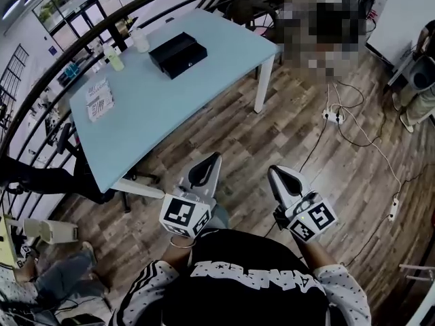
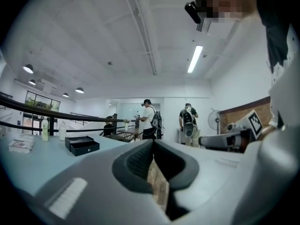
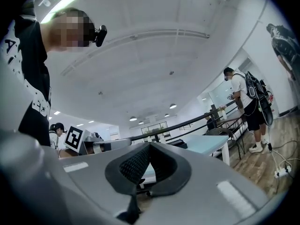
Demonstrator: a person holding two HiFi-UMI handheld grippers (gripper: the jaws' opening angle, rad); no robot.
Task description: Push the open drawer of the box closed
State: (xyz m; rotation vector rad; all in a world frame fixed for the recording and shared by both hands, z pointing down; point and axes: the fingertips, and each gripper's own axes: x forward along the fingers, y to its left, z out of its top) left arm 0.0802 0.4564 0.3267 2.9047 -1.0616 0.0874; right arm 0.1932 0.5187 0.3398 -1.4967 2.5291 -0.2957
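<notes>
Pointing level, left hand-held gripper [image 1: 214, 158] and right hand-held gripper [image 1: 274, 170] are both clenched, empty; well ahead, the black box [image 1: 178, 53] sits on the table [image 1: 170, 111], its drawer [image 2: 86, 148] open.

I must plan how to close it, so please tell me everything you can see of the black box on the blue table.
The black box is low, rectangular and matte; its material is unclear. Its drawer is pulled partly out and has a small pale knob on its front. The box sits flat on the light blue table, toward the far side, near two bottles but apart from them. Nothing but the table touches it.
</notes>
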